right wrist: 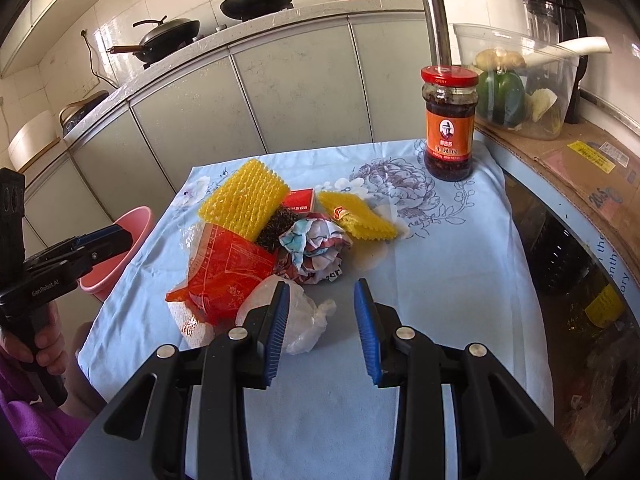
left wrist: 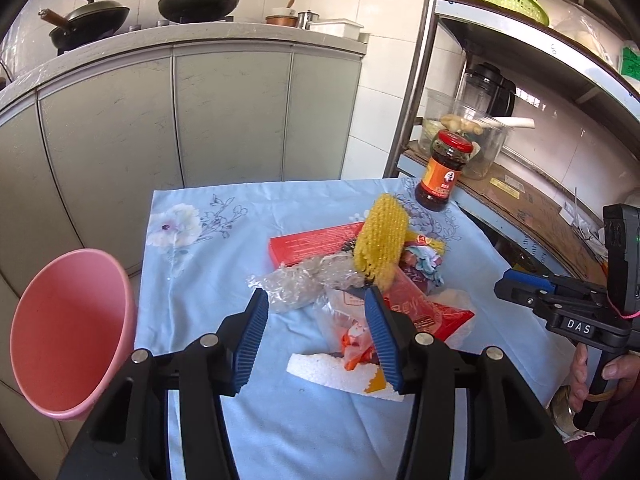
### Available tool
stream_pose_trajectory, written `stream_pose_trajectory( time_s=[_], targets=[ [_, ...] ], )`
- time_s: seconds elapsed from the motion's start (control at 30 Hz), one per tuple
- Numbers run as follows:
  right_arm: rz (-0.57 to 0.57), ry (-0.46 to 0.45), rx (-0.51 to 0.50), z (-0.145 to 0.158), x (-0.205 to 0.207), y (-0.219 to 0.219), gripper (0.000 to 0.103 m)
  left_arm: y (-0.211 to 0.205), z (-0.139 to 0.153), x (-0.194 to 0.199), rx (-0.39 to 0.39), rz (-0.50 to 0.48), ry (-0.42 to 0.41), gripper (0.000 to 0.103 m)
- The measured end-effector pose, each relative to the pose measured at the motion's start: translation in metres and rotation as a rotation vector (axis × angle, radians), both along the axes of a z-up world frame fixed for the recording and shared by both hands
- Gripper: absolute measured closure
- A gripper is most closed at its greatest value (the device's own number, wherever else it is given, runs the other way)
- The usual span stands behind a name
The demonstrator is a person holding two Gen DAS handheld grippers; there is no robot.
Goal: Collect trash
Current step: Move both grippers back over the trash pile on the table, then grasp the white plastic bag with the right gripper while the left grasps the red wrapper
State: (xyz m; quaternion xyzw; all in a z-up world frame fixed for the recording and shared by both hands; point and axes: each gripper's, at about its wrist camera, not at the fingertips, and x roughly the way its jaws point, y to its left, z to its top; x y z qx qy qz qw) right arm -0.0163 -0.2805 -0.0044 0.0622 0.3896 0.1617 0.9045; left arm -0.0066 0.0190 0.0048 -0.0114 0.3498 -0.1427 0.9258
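Note:
A heap of trash lies on the blue flowered tablecloth (left wrist: pixel 192 280): a crumpled clear plastic bag (left wrist: pixel 296 284), a red wrapper (right wrist: pixel 224 276), a yellow spiky mat (right wrist: pixel 244 200), a white foam piece (left wrist: pixel 332 372), a crumpled paper ball (right wrist: pixel 316 248) and a white plastic bag (right wrist: pixel 304 316). My left gripper (left wrist: pixel 316 320) is open and empty, hovering over the near side of the heap. My right gripper (right wrist: pixel 322 322) is open and empty, with the white bag by its left finger. A pink bin (left wrist: pixel 68 336) stands left of the table.
A chili sauce jar (right wrist: pixel 450 128) stands at the table's far right corner. A metal shelf rack (left wrist: pixel 520 184) with a clear tub of vegetables (right wrist: pixel 520 80) is on the right. Grey kitchen cabinets (left wrist: pixel 200 112) with woks on top stand behind.

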Motion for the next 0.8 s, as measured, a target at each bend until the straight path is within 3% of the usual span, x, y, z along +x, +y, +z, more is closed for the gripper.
stream_pose_trajectory(
  time_s=[0.37, 0.43, 0.8],
  targets=[
    [0.093, 0.069, 0.046, -0.014, -0.003, 0.009, 0.068, -0.010, -0.002, -0.001, 0.005, -0.013, 0.005, 0.053],
    [0.112, 0.086, 0.055, -0.019, -0.002, 0.013, 0.053, -0.010, -0.002, -0.001, 0.005, -0.013, 0.007, 0.053],
    [0.175, 0.088, 0.006, -0.021, 0.013, 0.031, 0.044, -0.007, -0.007, 0.000, -0.001, 0.003, 0.023, 0.053]
  ],
)
